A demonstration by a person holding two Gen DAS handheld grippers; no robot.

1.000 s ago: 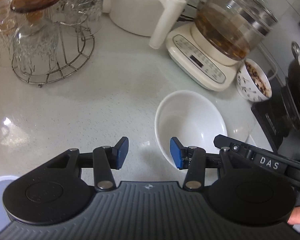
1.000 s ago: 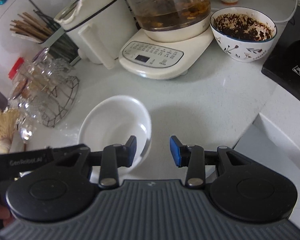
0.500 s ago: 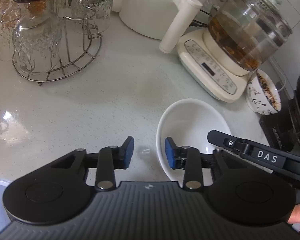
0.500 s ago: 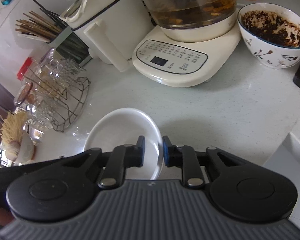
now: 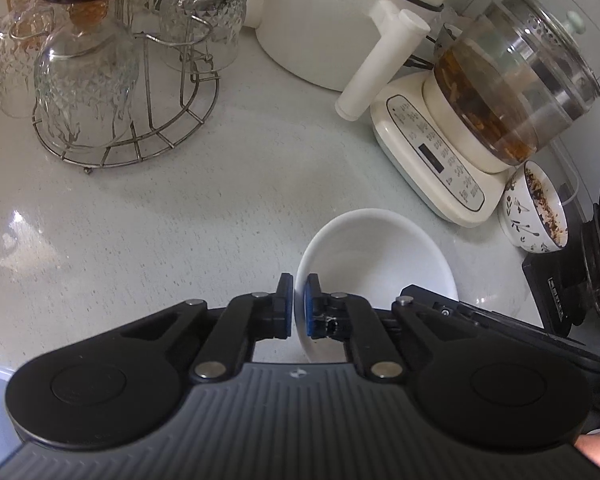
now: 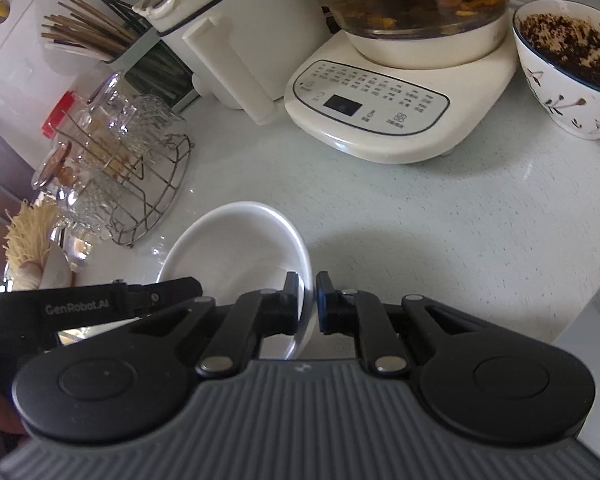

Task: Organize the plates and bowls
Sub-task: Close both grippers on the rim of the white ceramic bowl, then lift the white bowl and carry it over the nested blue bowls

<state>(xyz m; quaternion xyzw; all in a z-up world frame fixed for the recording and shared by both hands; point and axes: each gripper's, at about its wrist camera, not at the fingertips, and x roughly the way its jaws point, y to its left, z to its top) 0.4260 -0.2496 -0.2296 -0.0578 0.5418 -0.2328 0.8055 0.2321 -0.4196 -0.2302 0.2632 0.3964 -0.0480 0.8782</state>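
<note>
White bowl (image 5: pixel 374 256) sits on the desk (image 5: pixel 180 208), in front of the kettle base (image 5: pixel 432 152) and right of the glass rack (image 5: pixel 136 120). Left tongs (image 5: pixel 298 306) are narrow, blue pads clamped on the bowl's left rim, one pad inside, one outside. Right tongs (image 6: pixel 308 304) are likewise narrow, pinching the opposite rim of the same bowl (image 6: pixel 236 248). Patterned bowl (image 6: pixel 568 76) w/ dark contents stands just beside the kettle base, well apart from the white one. Chopsticks (image 6: pixel 88 32) at the back.
</note>
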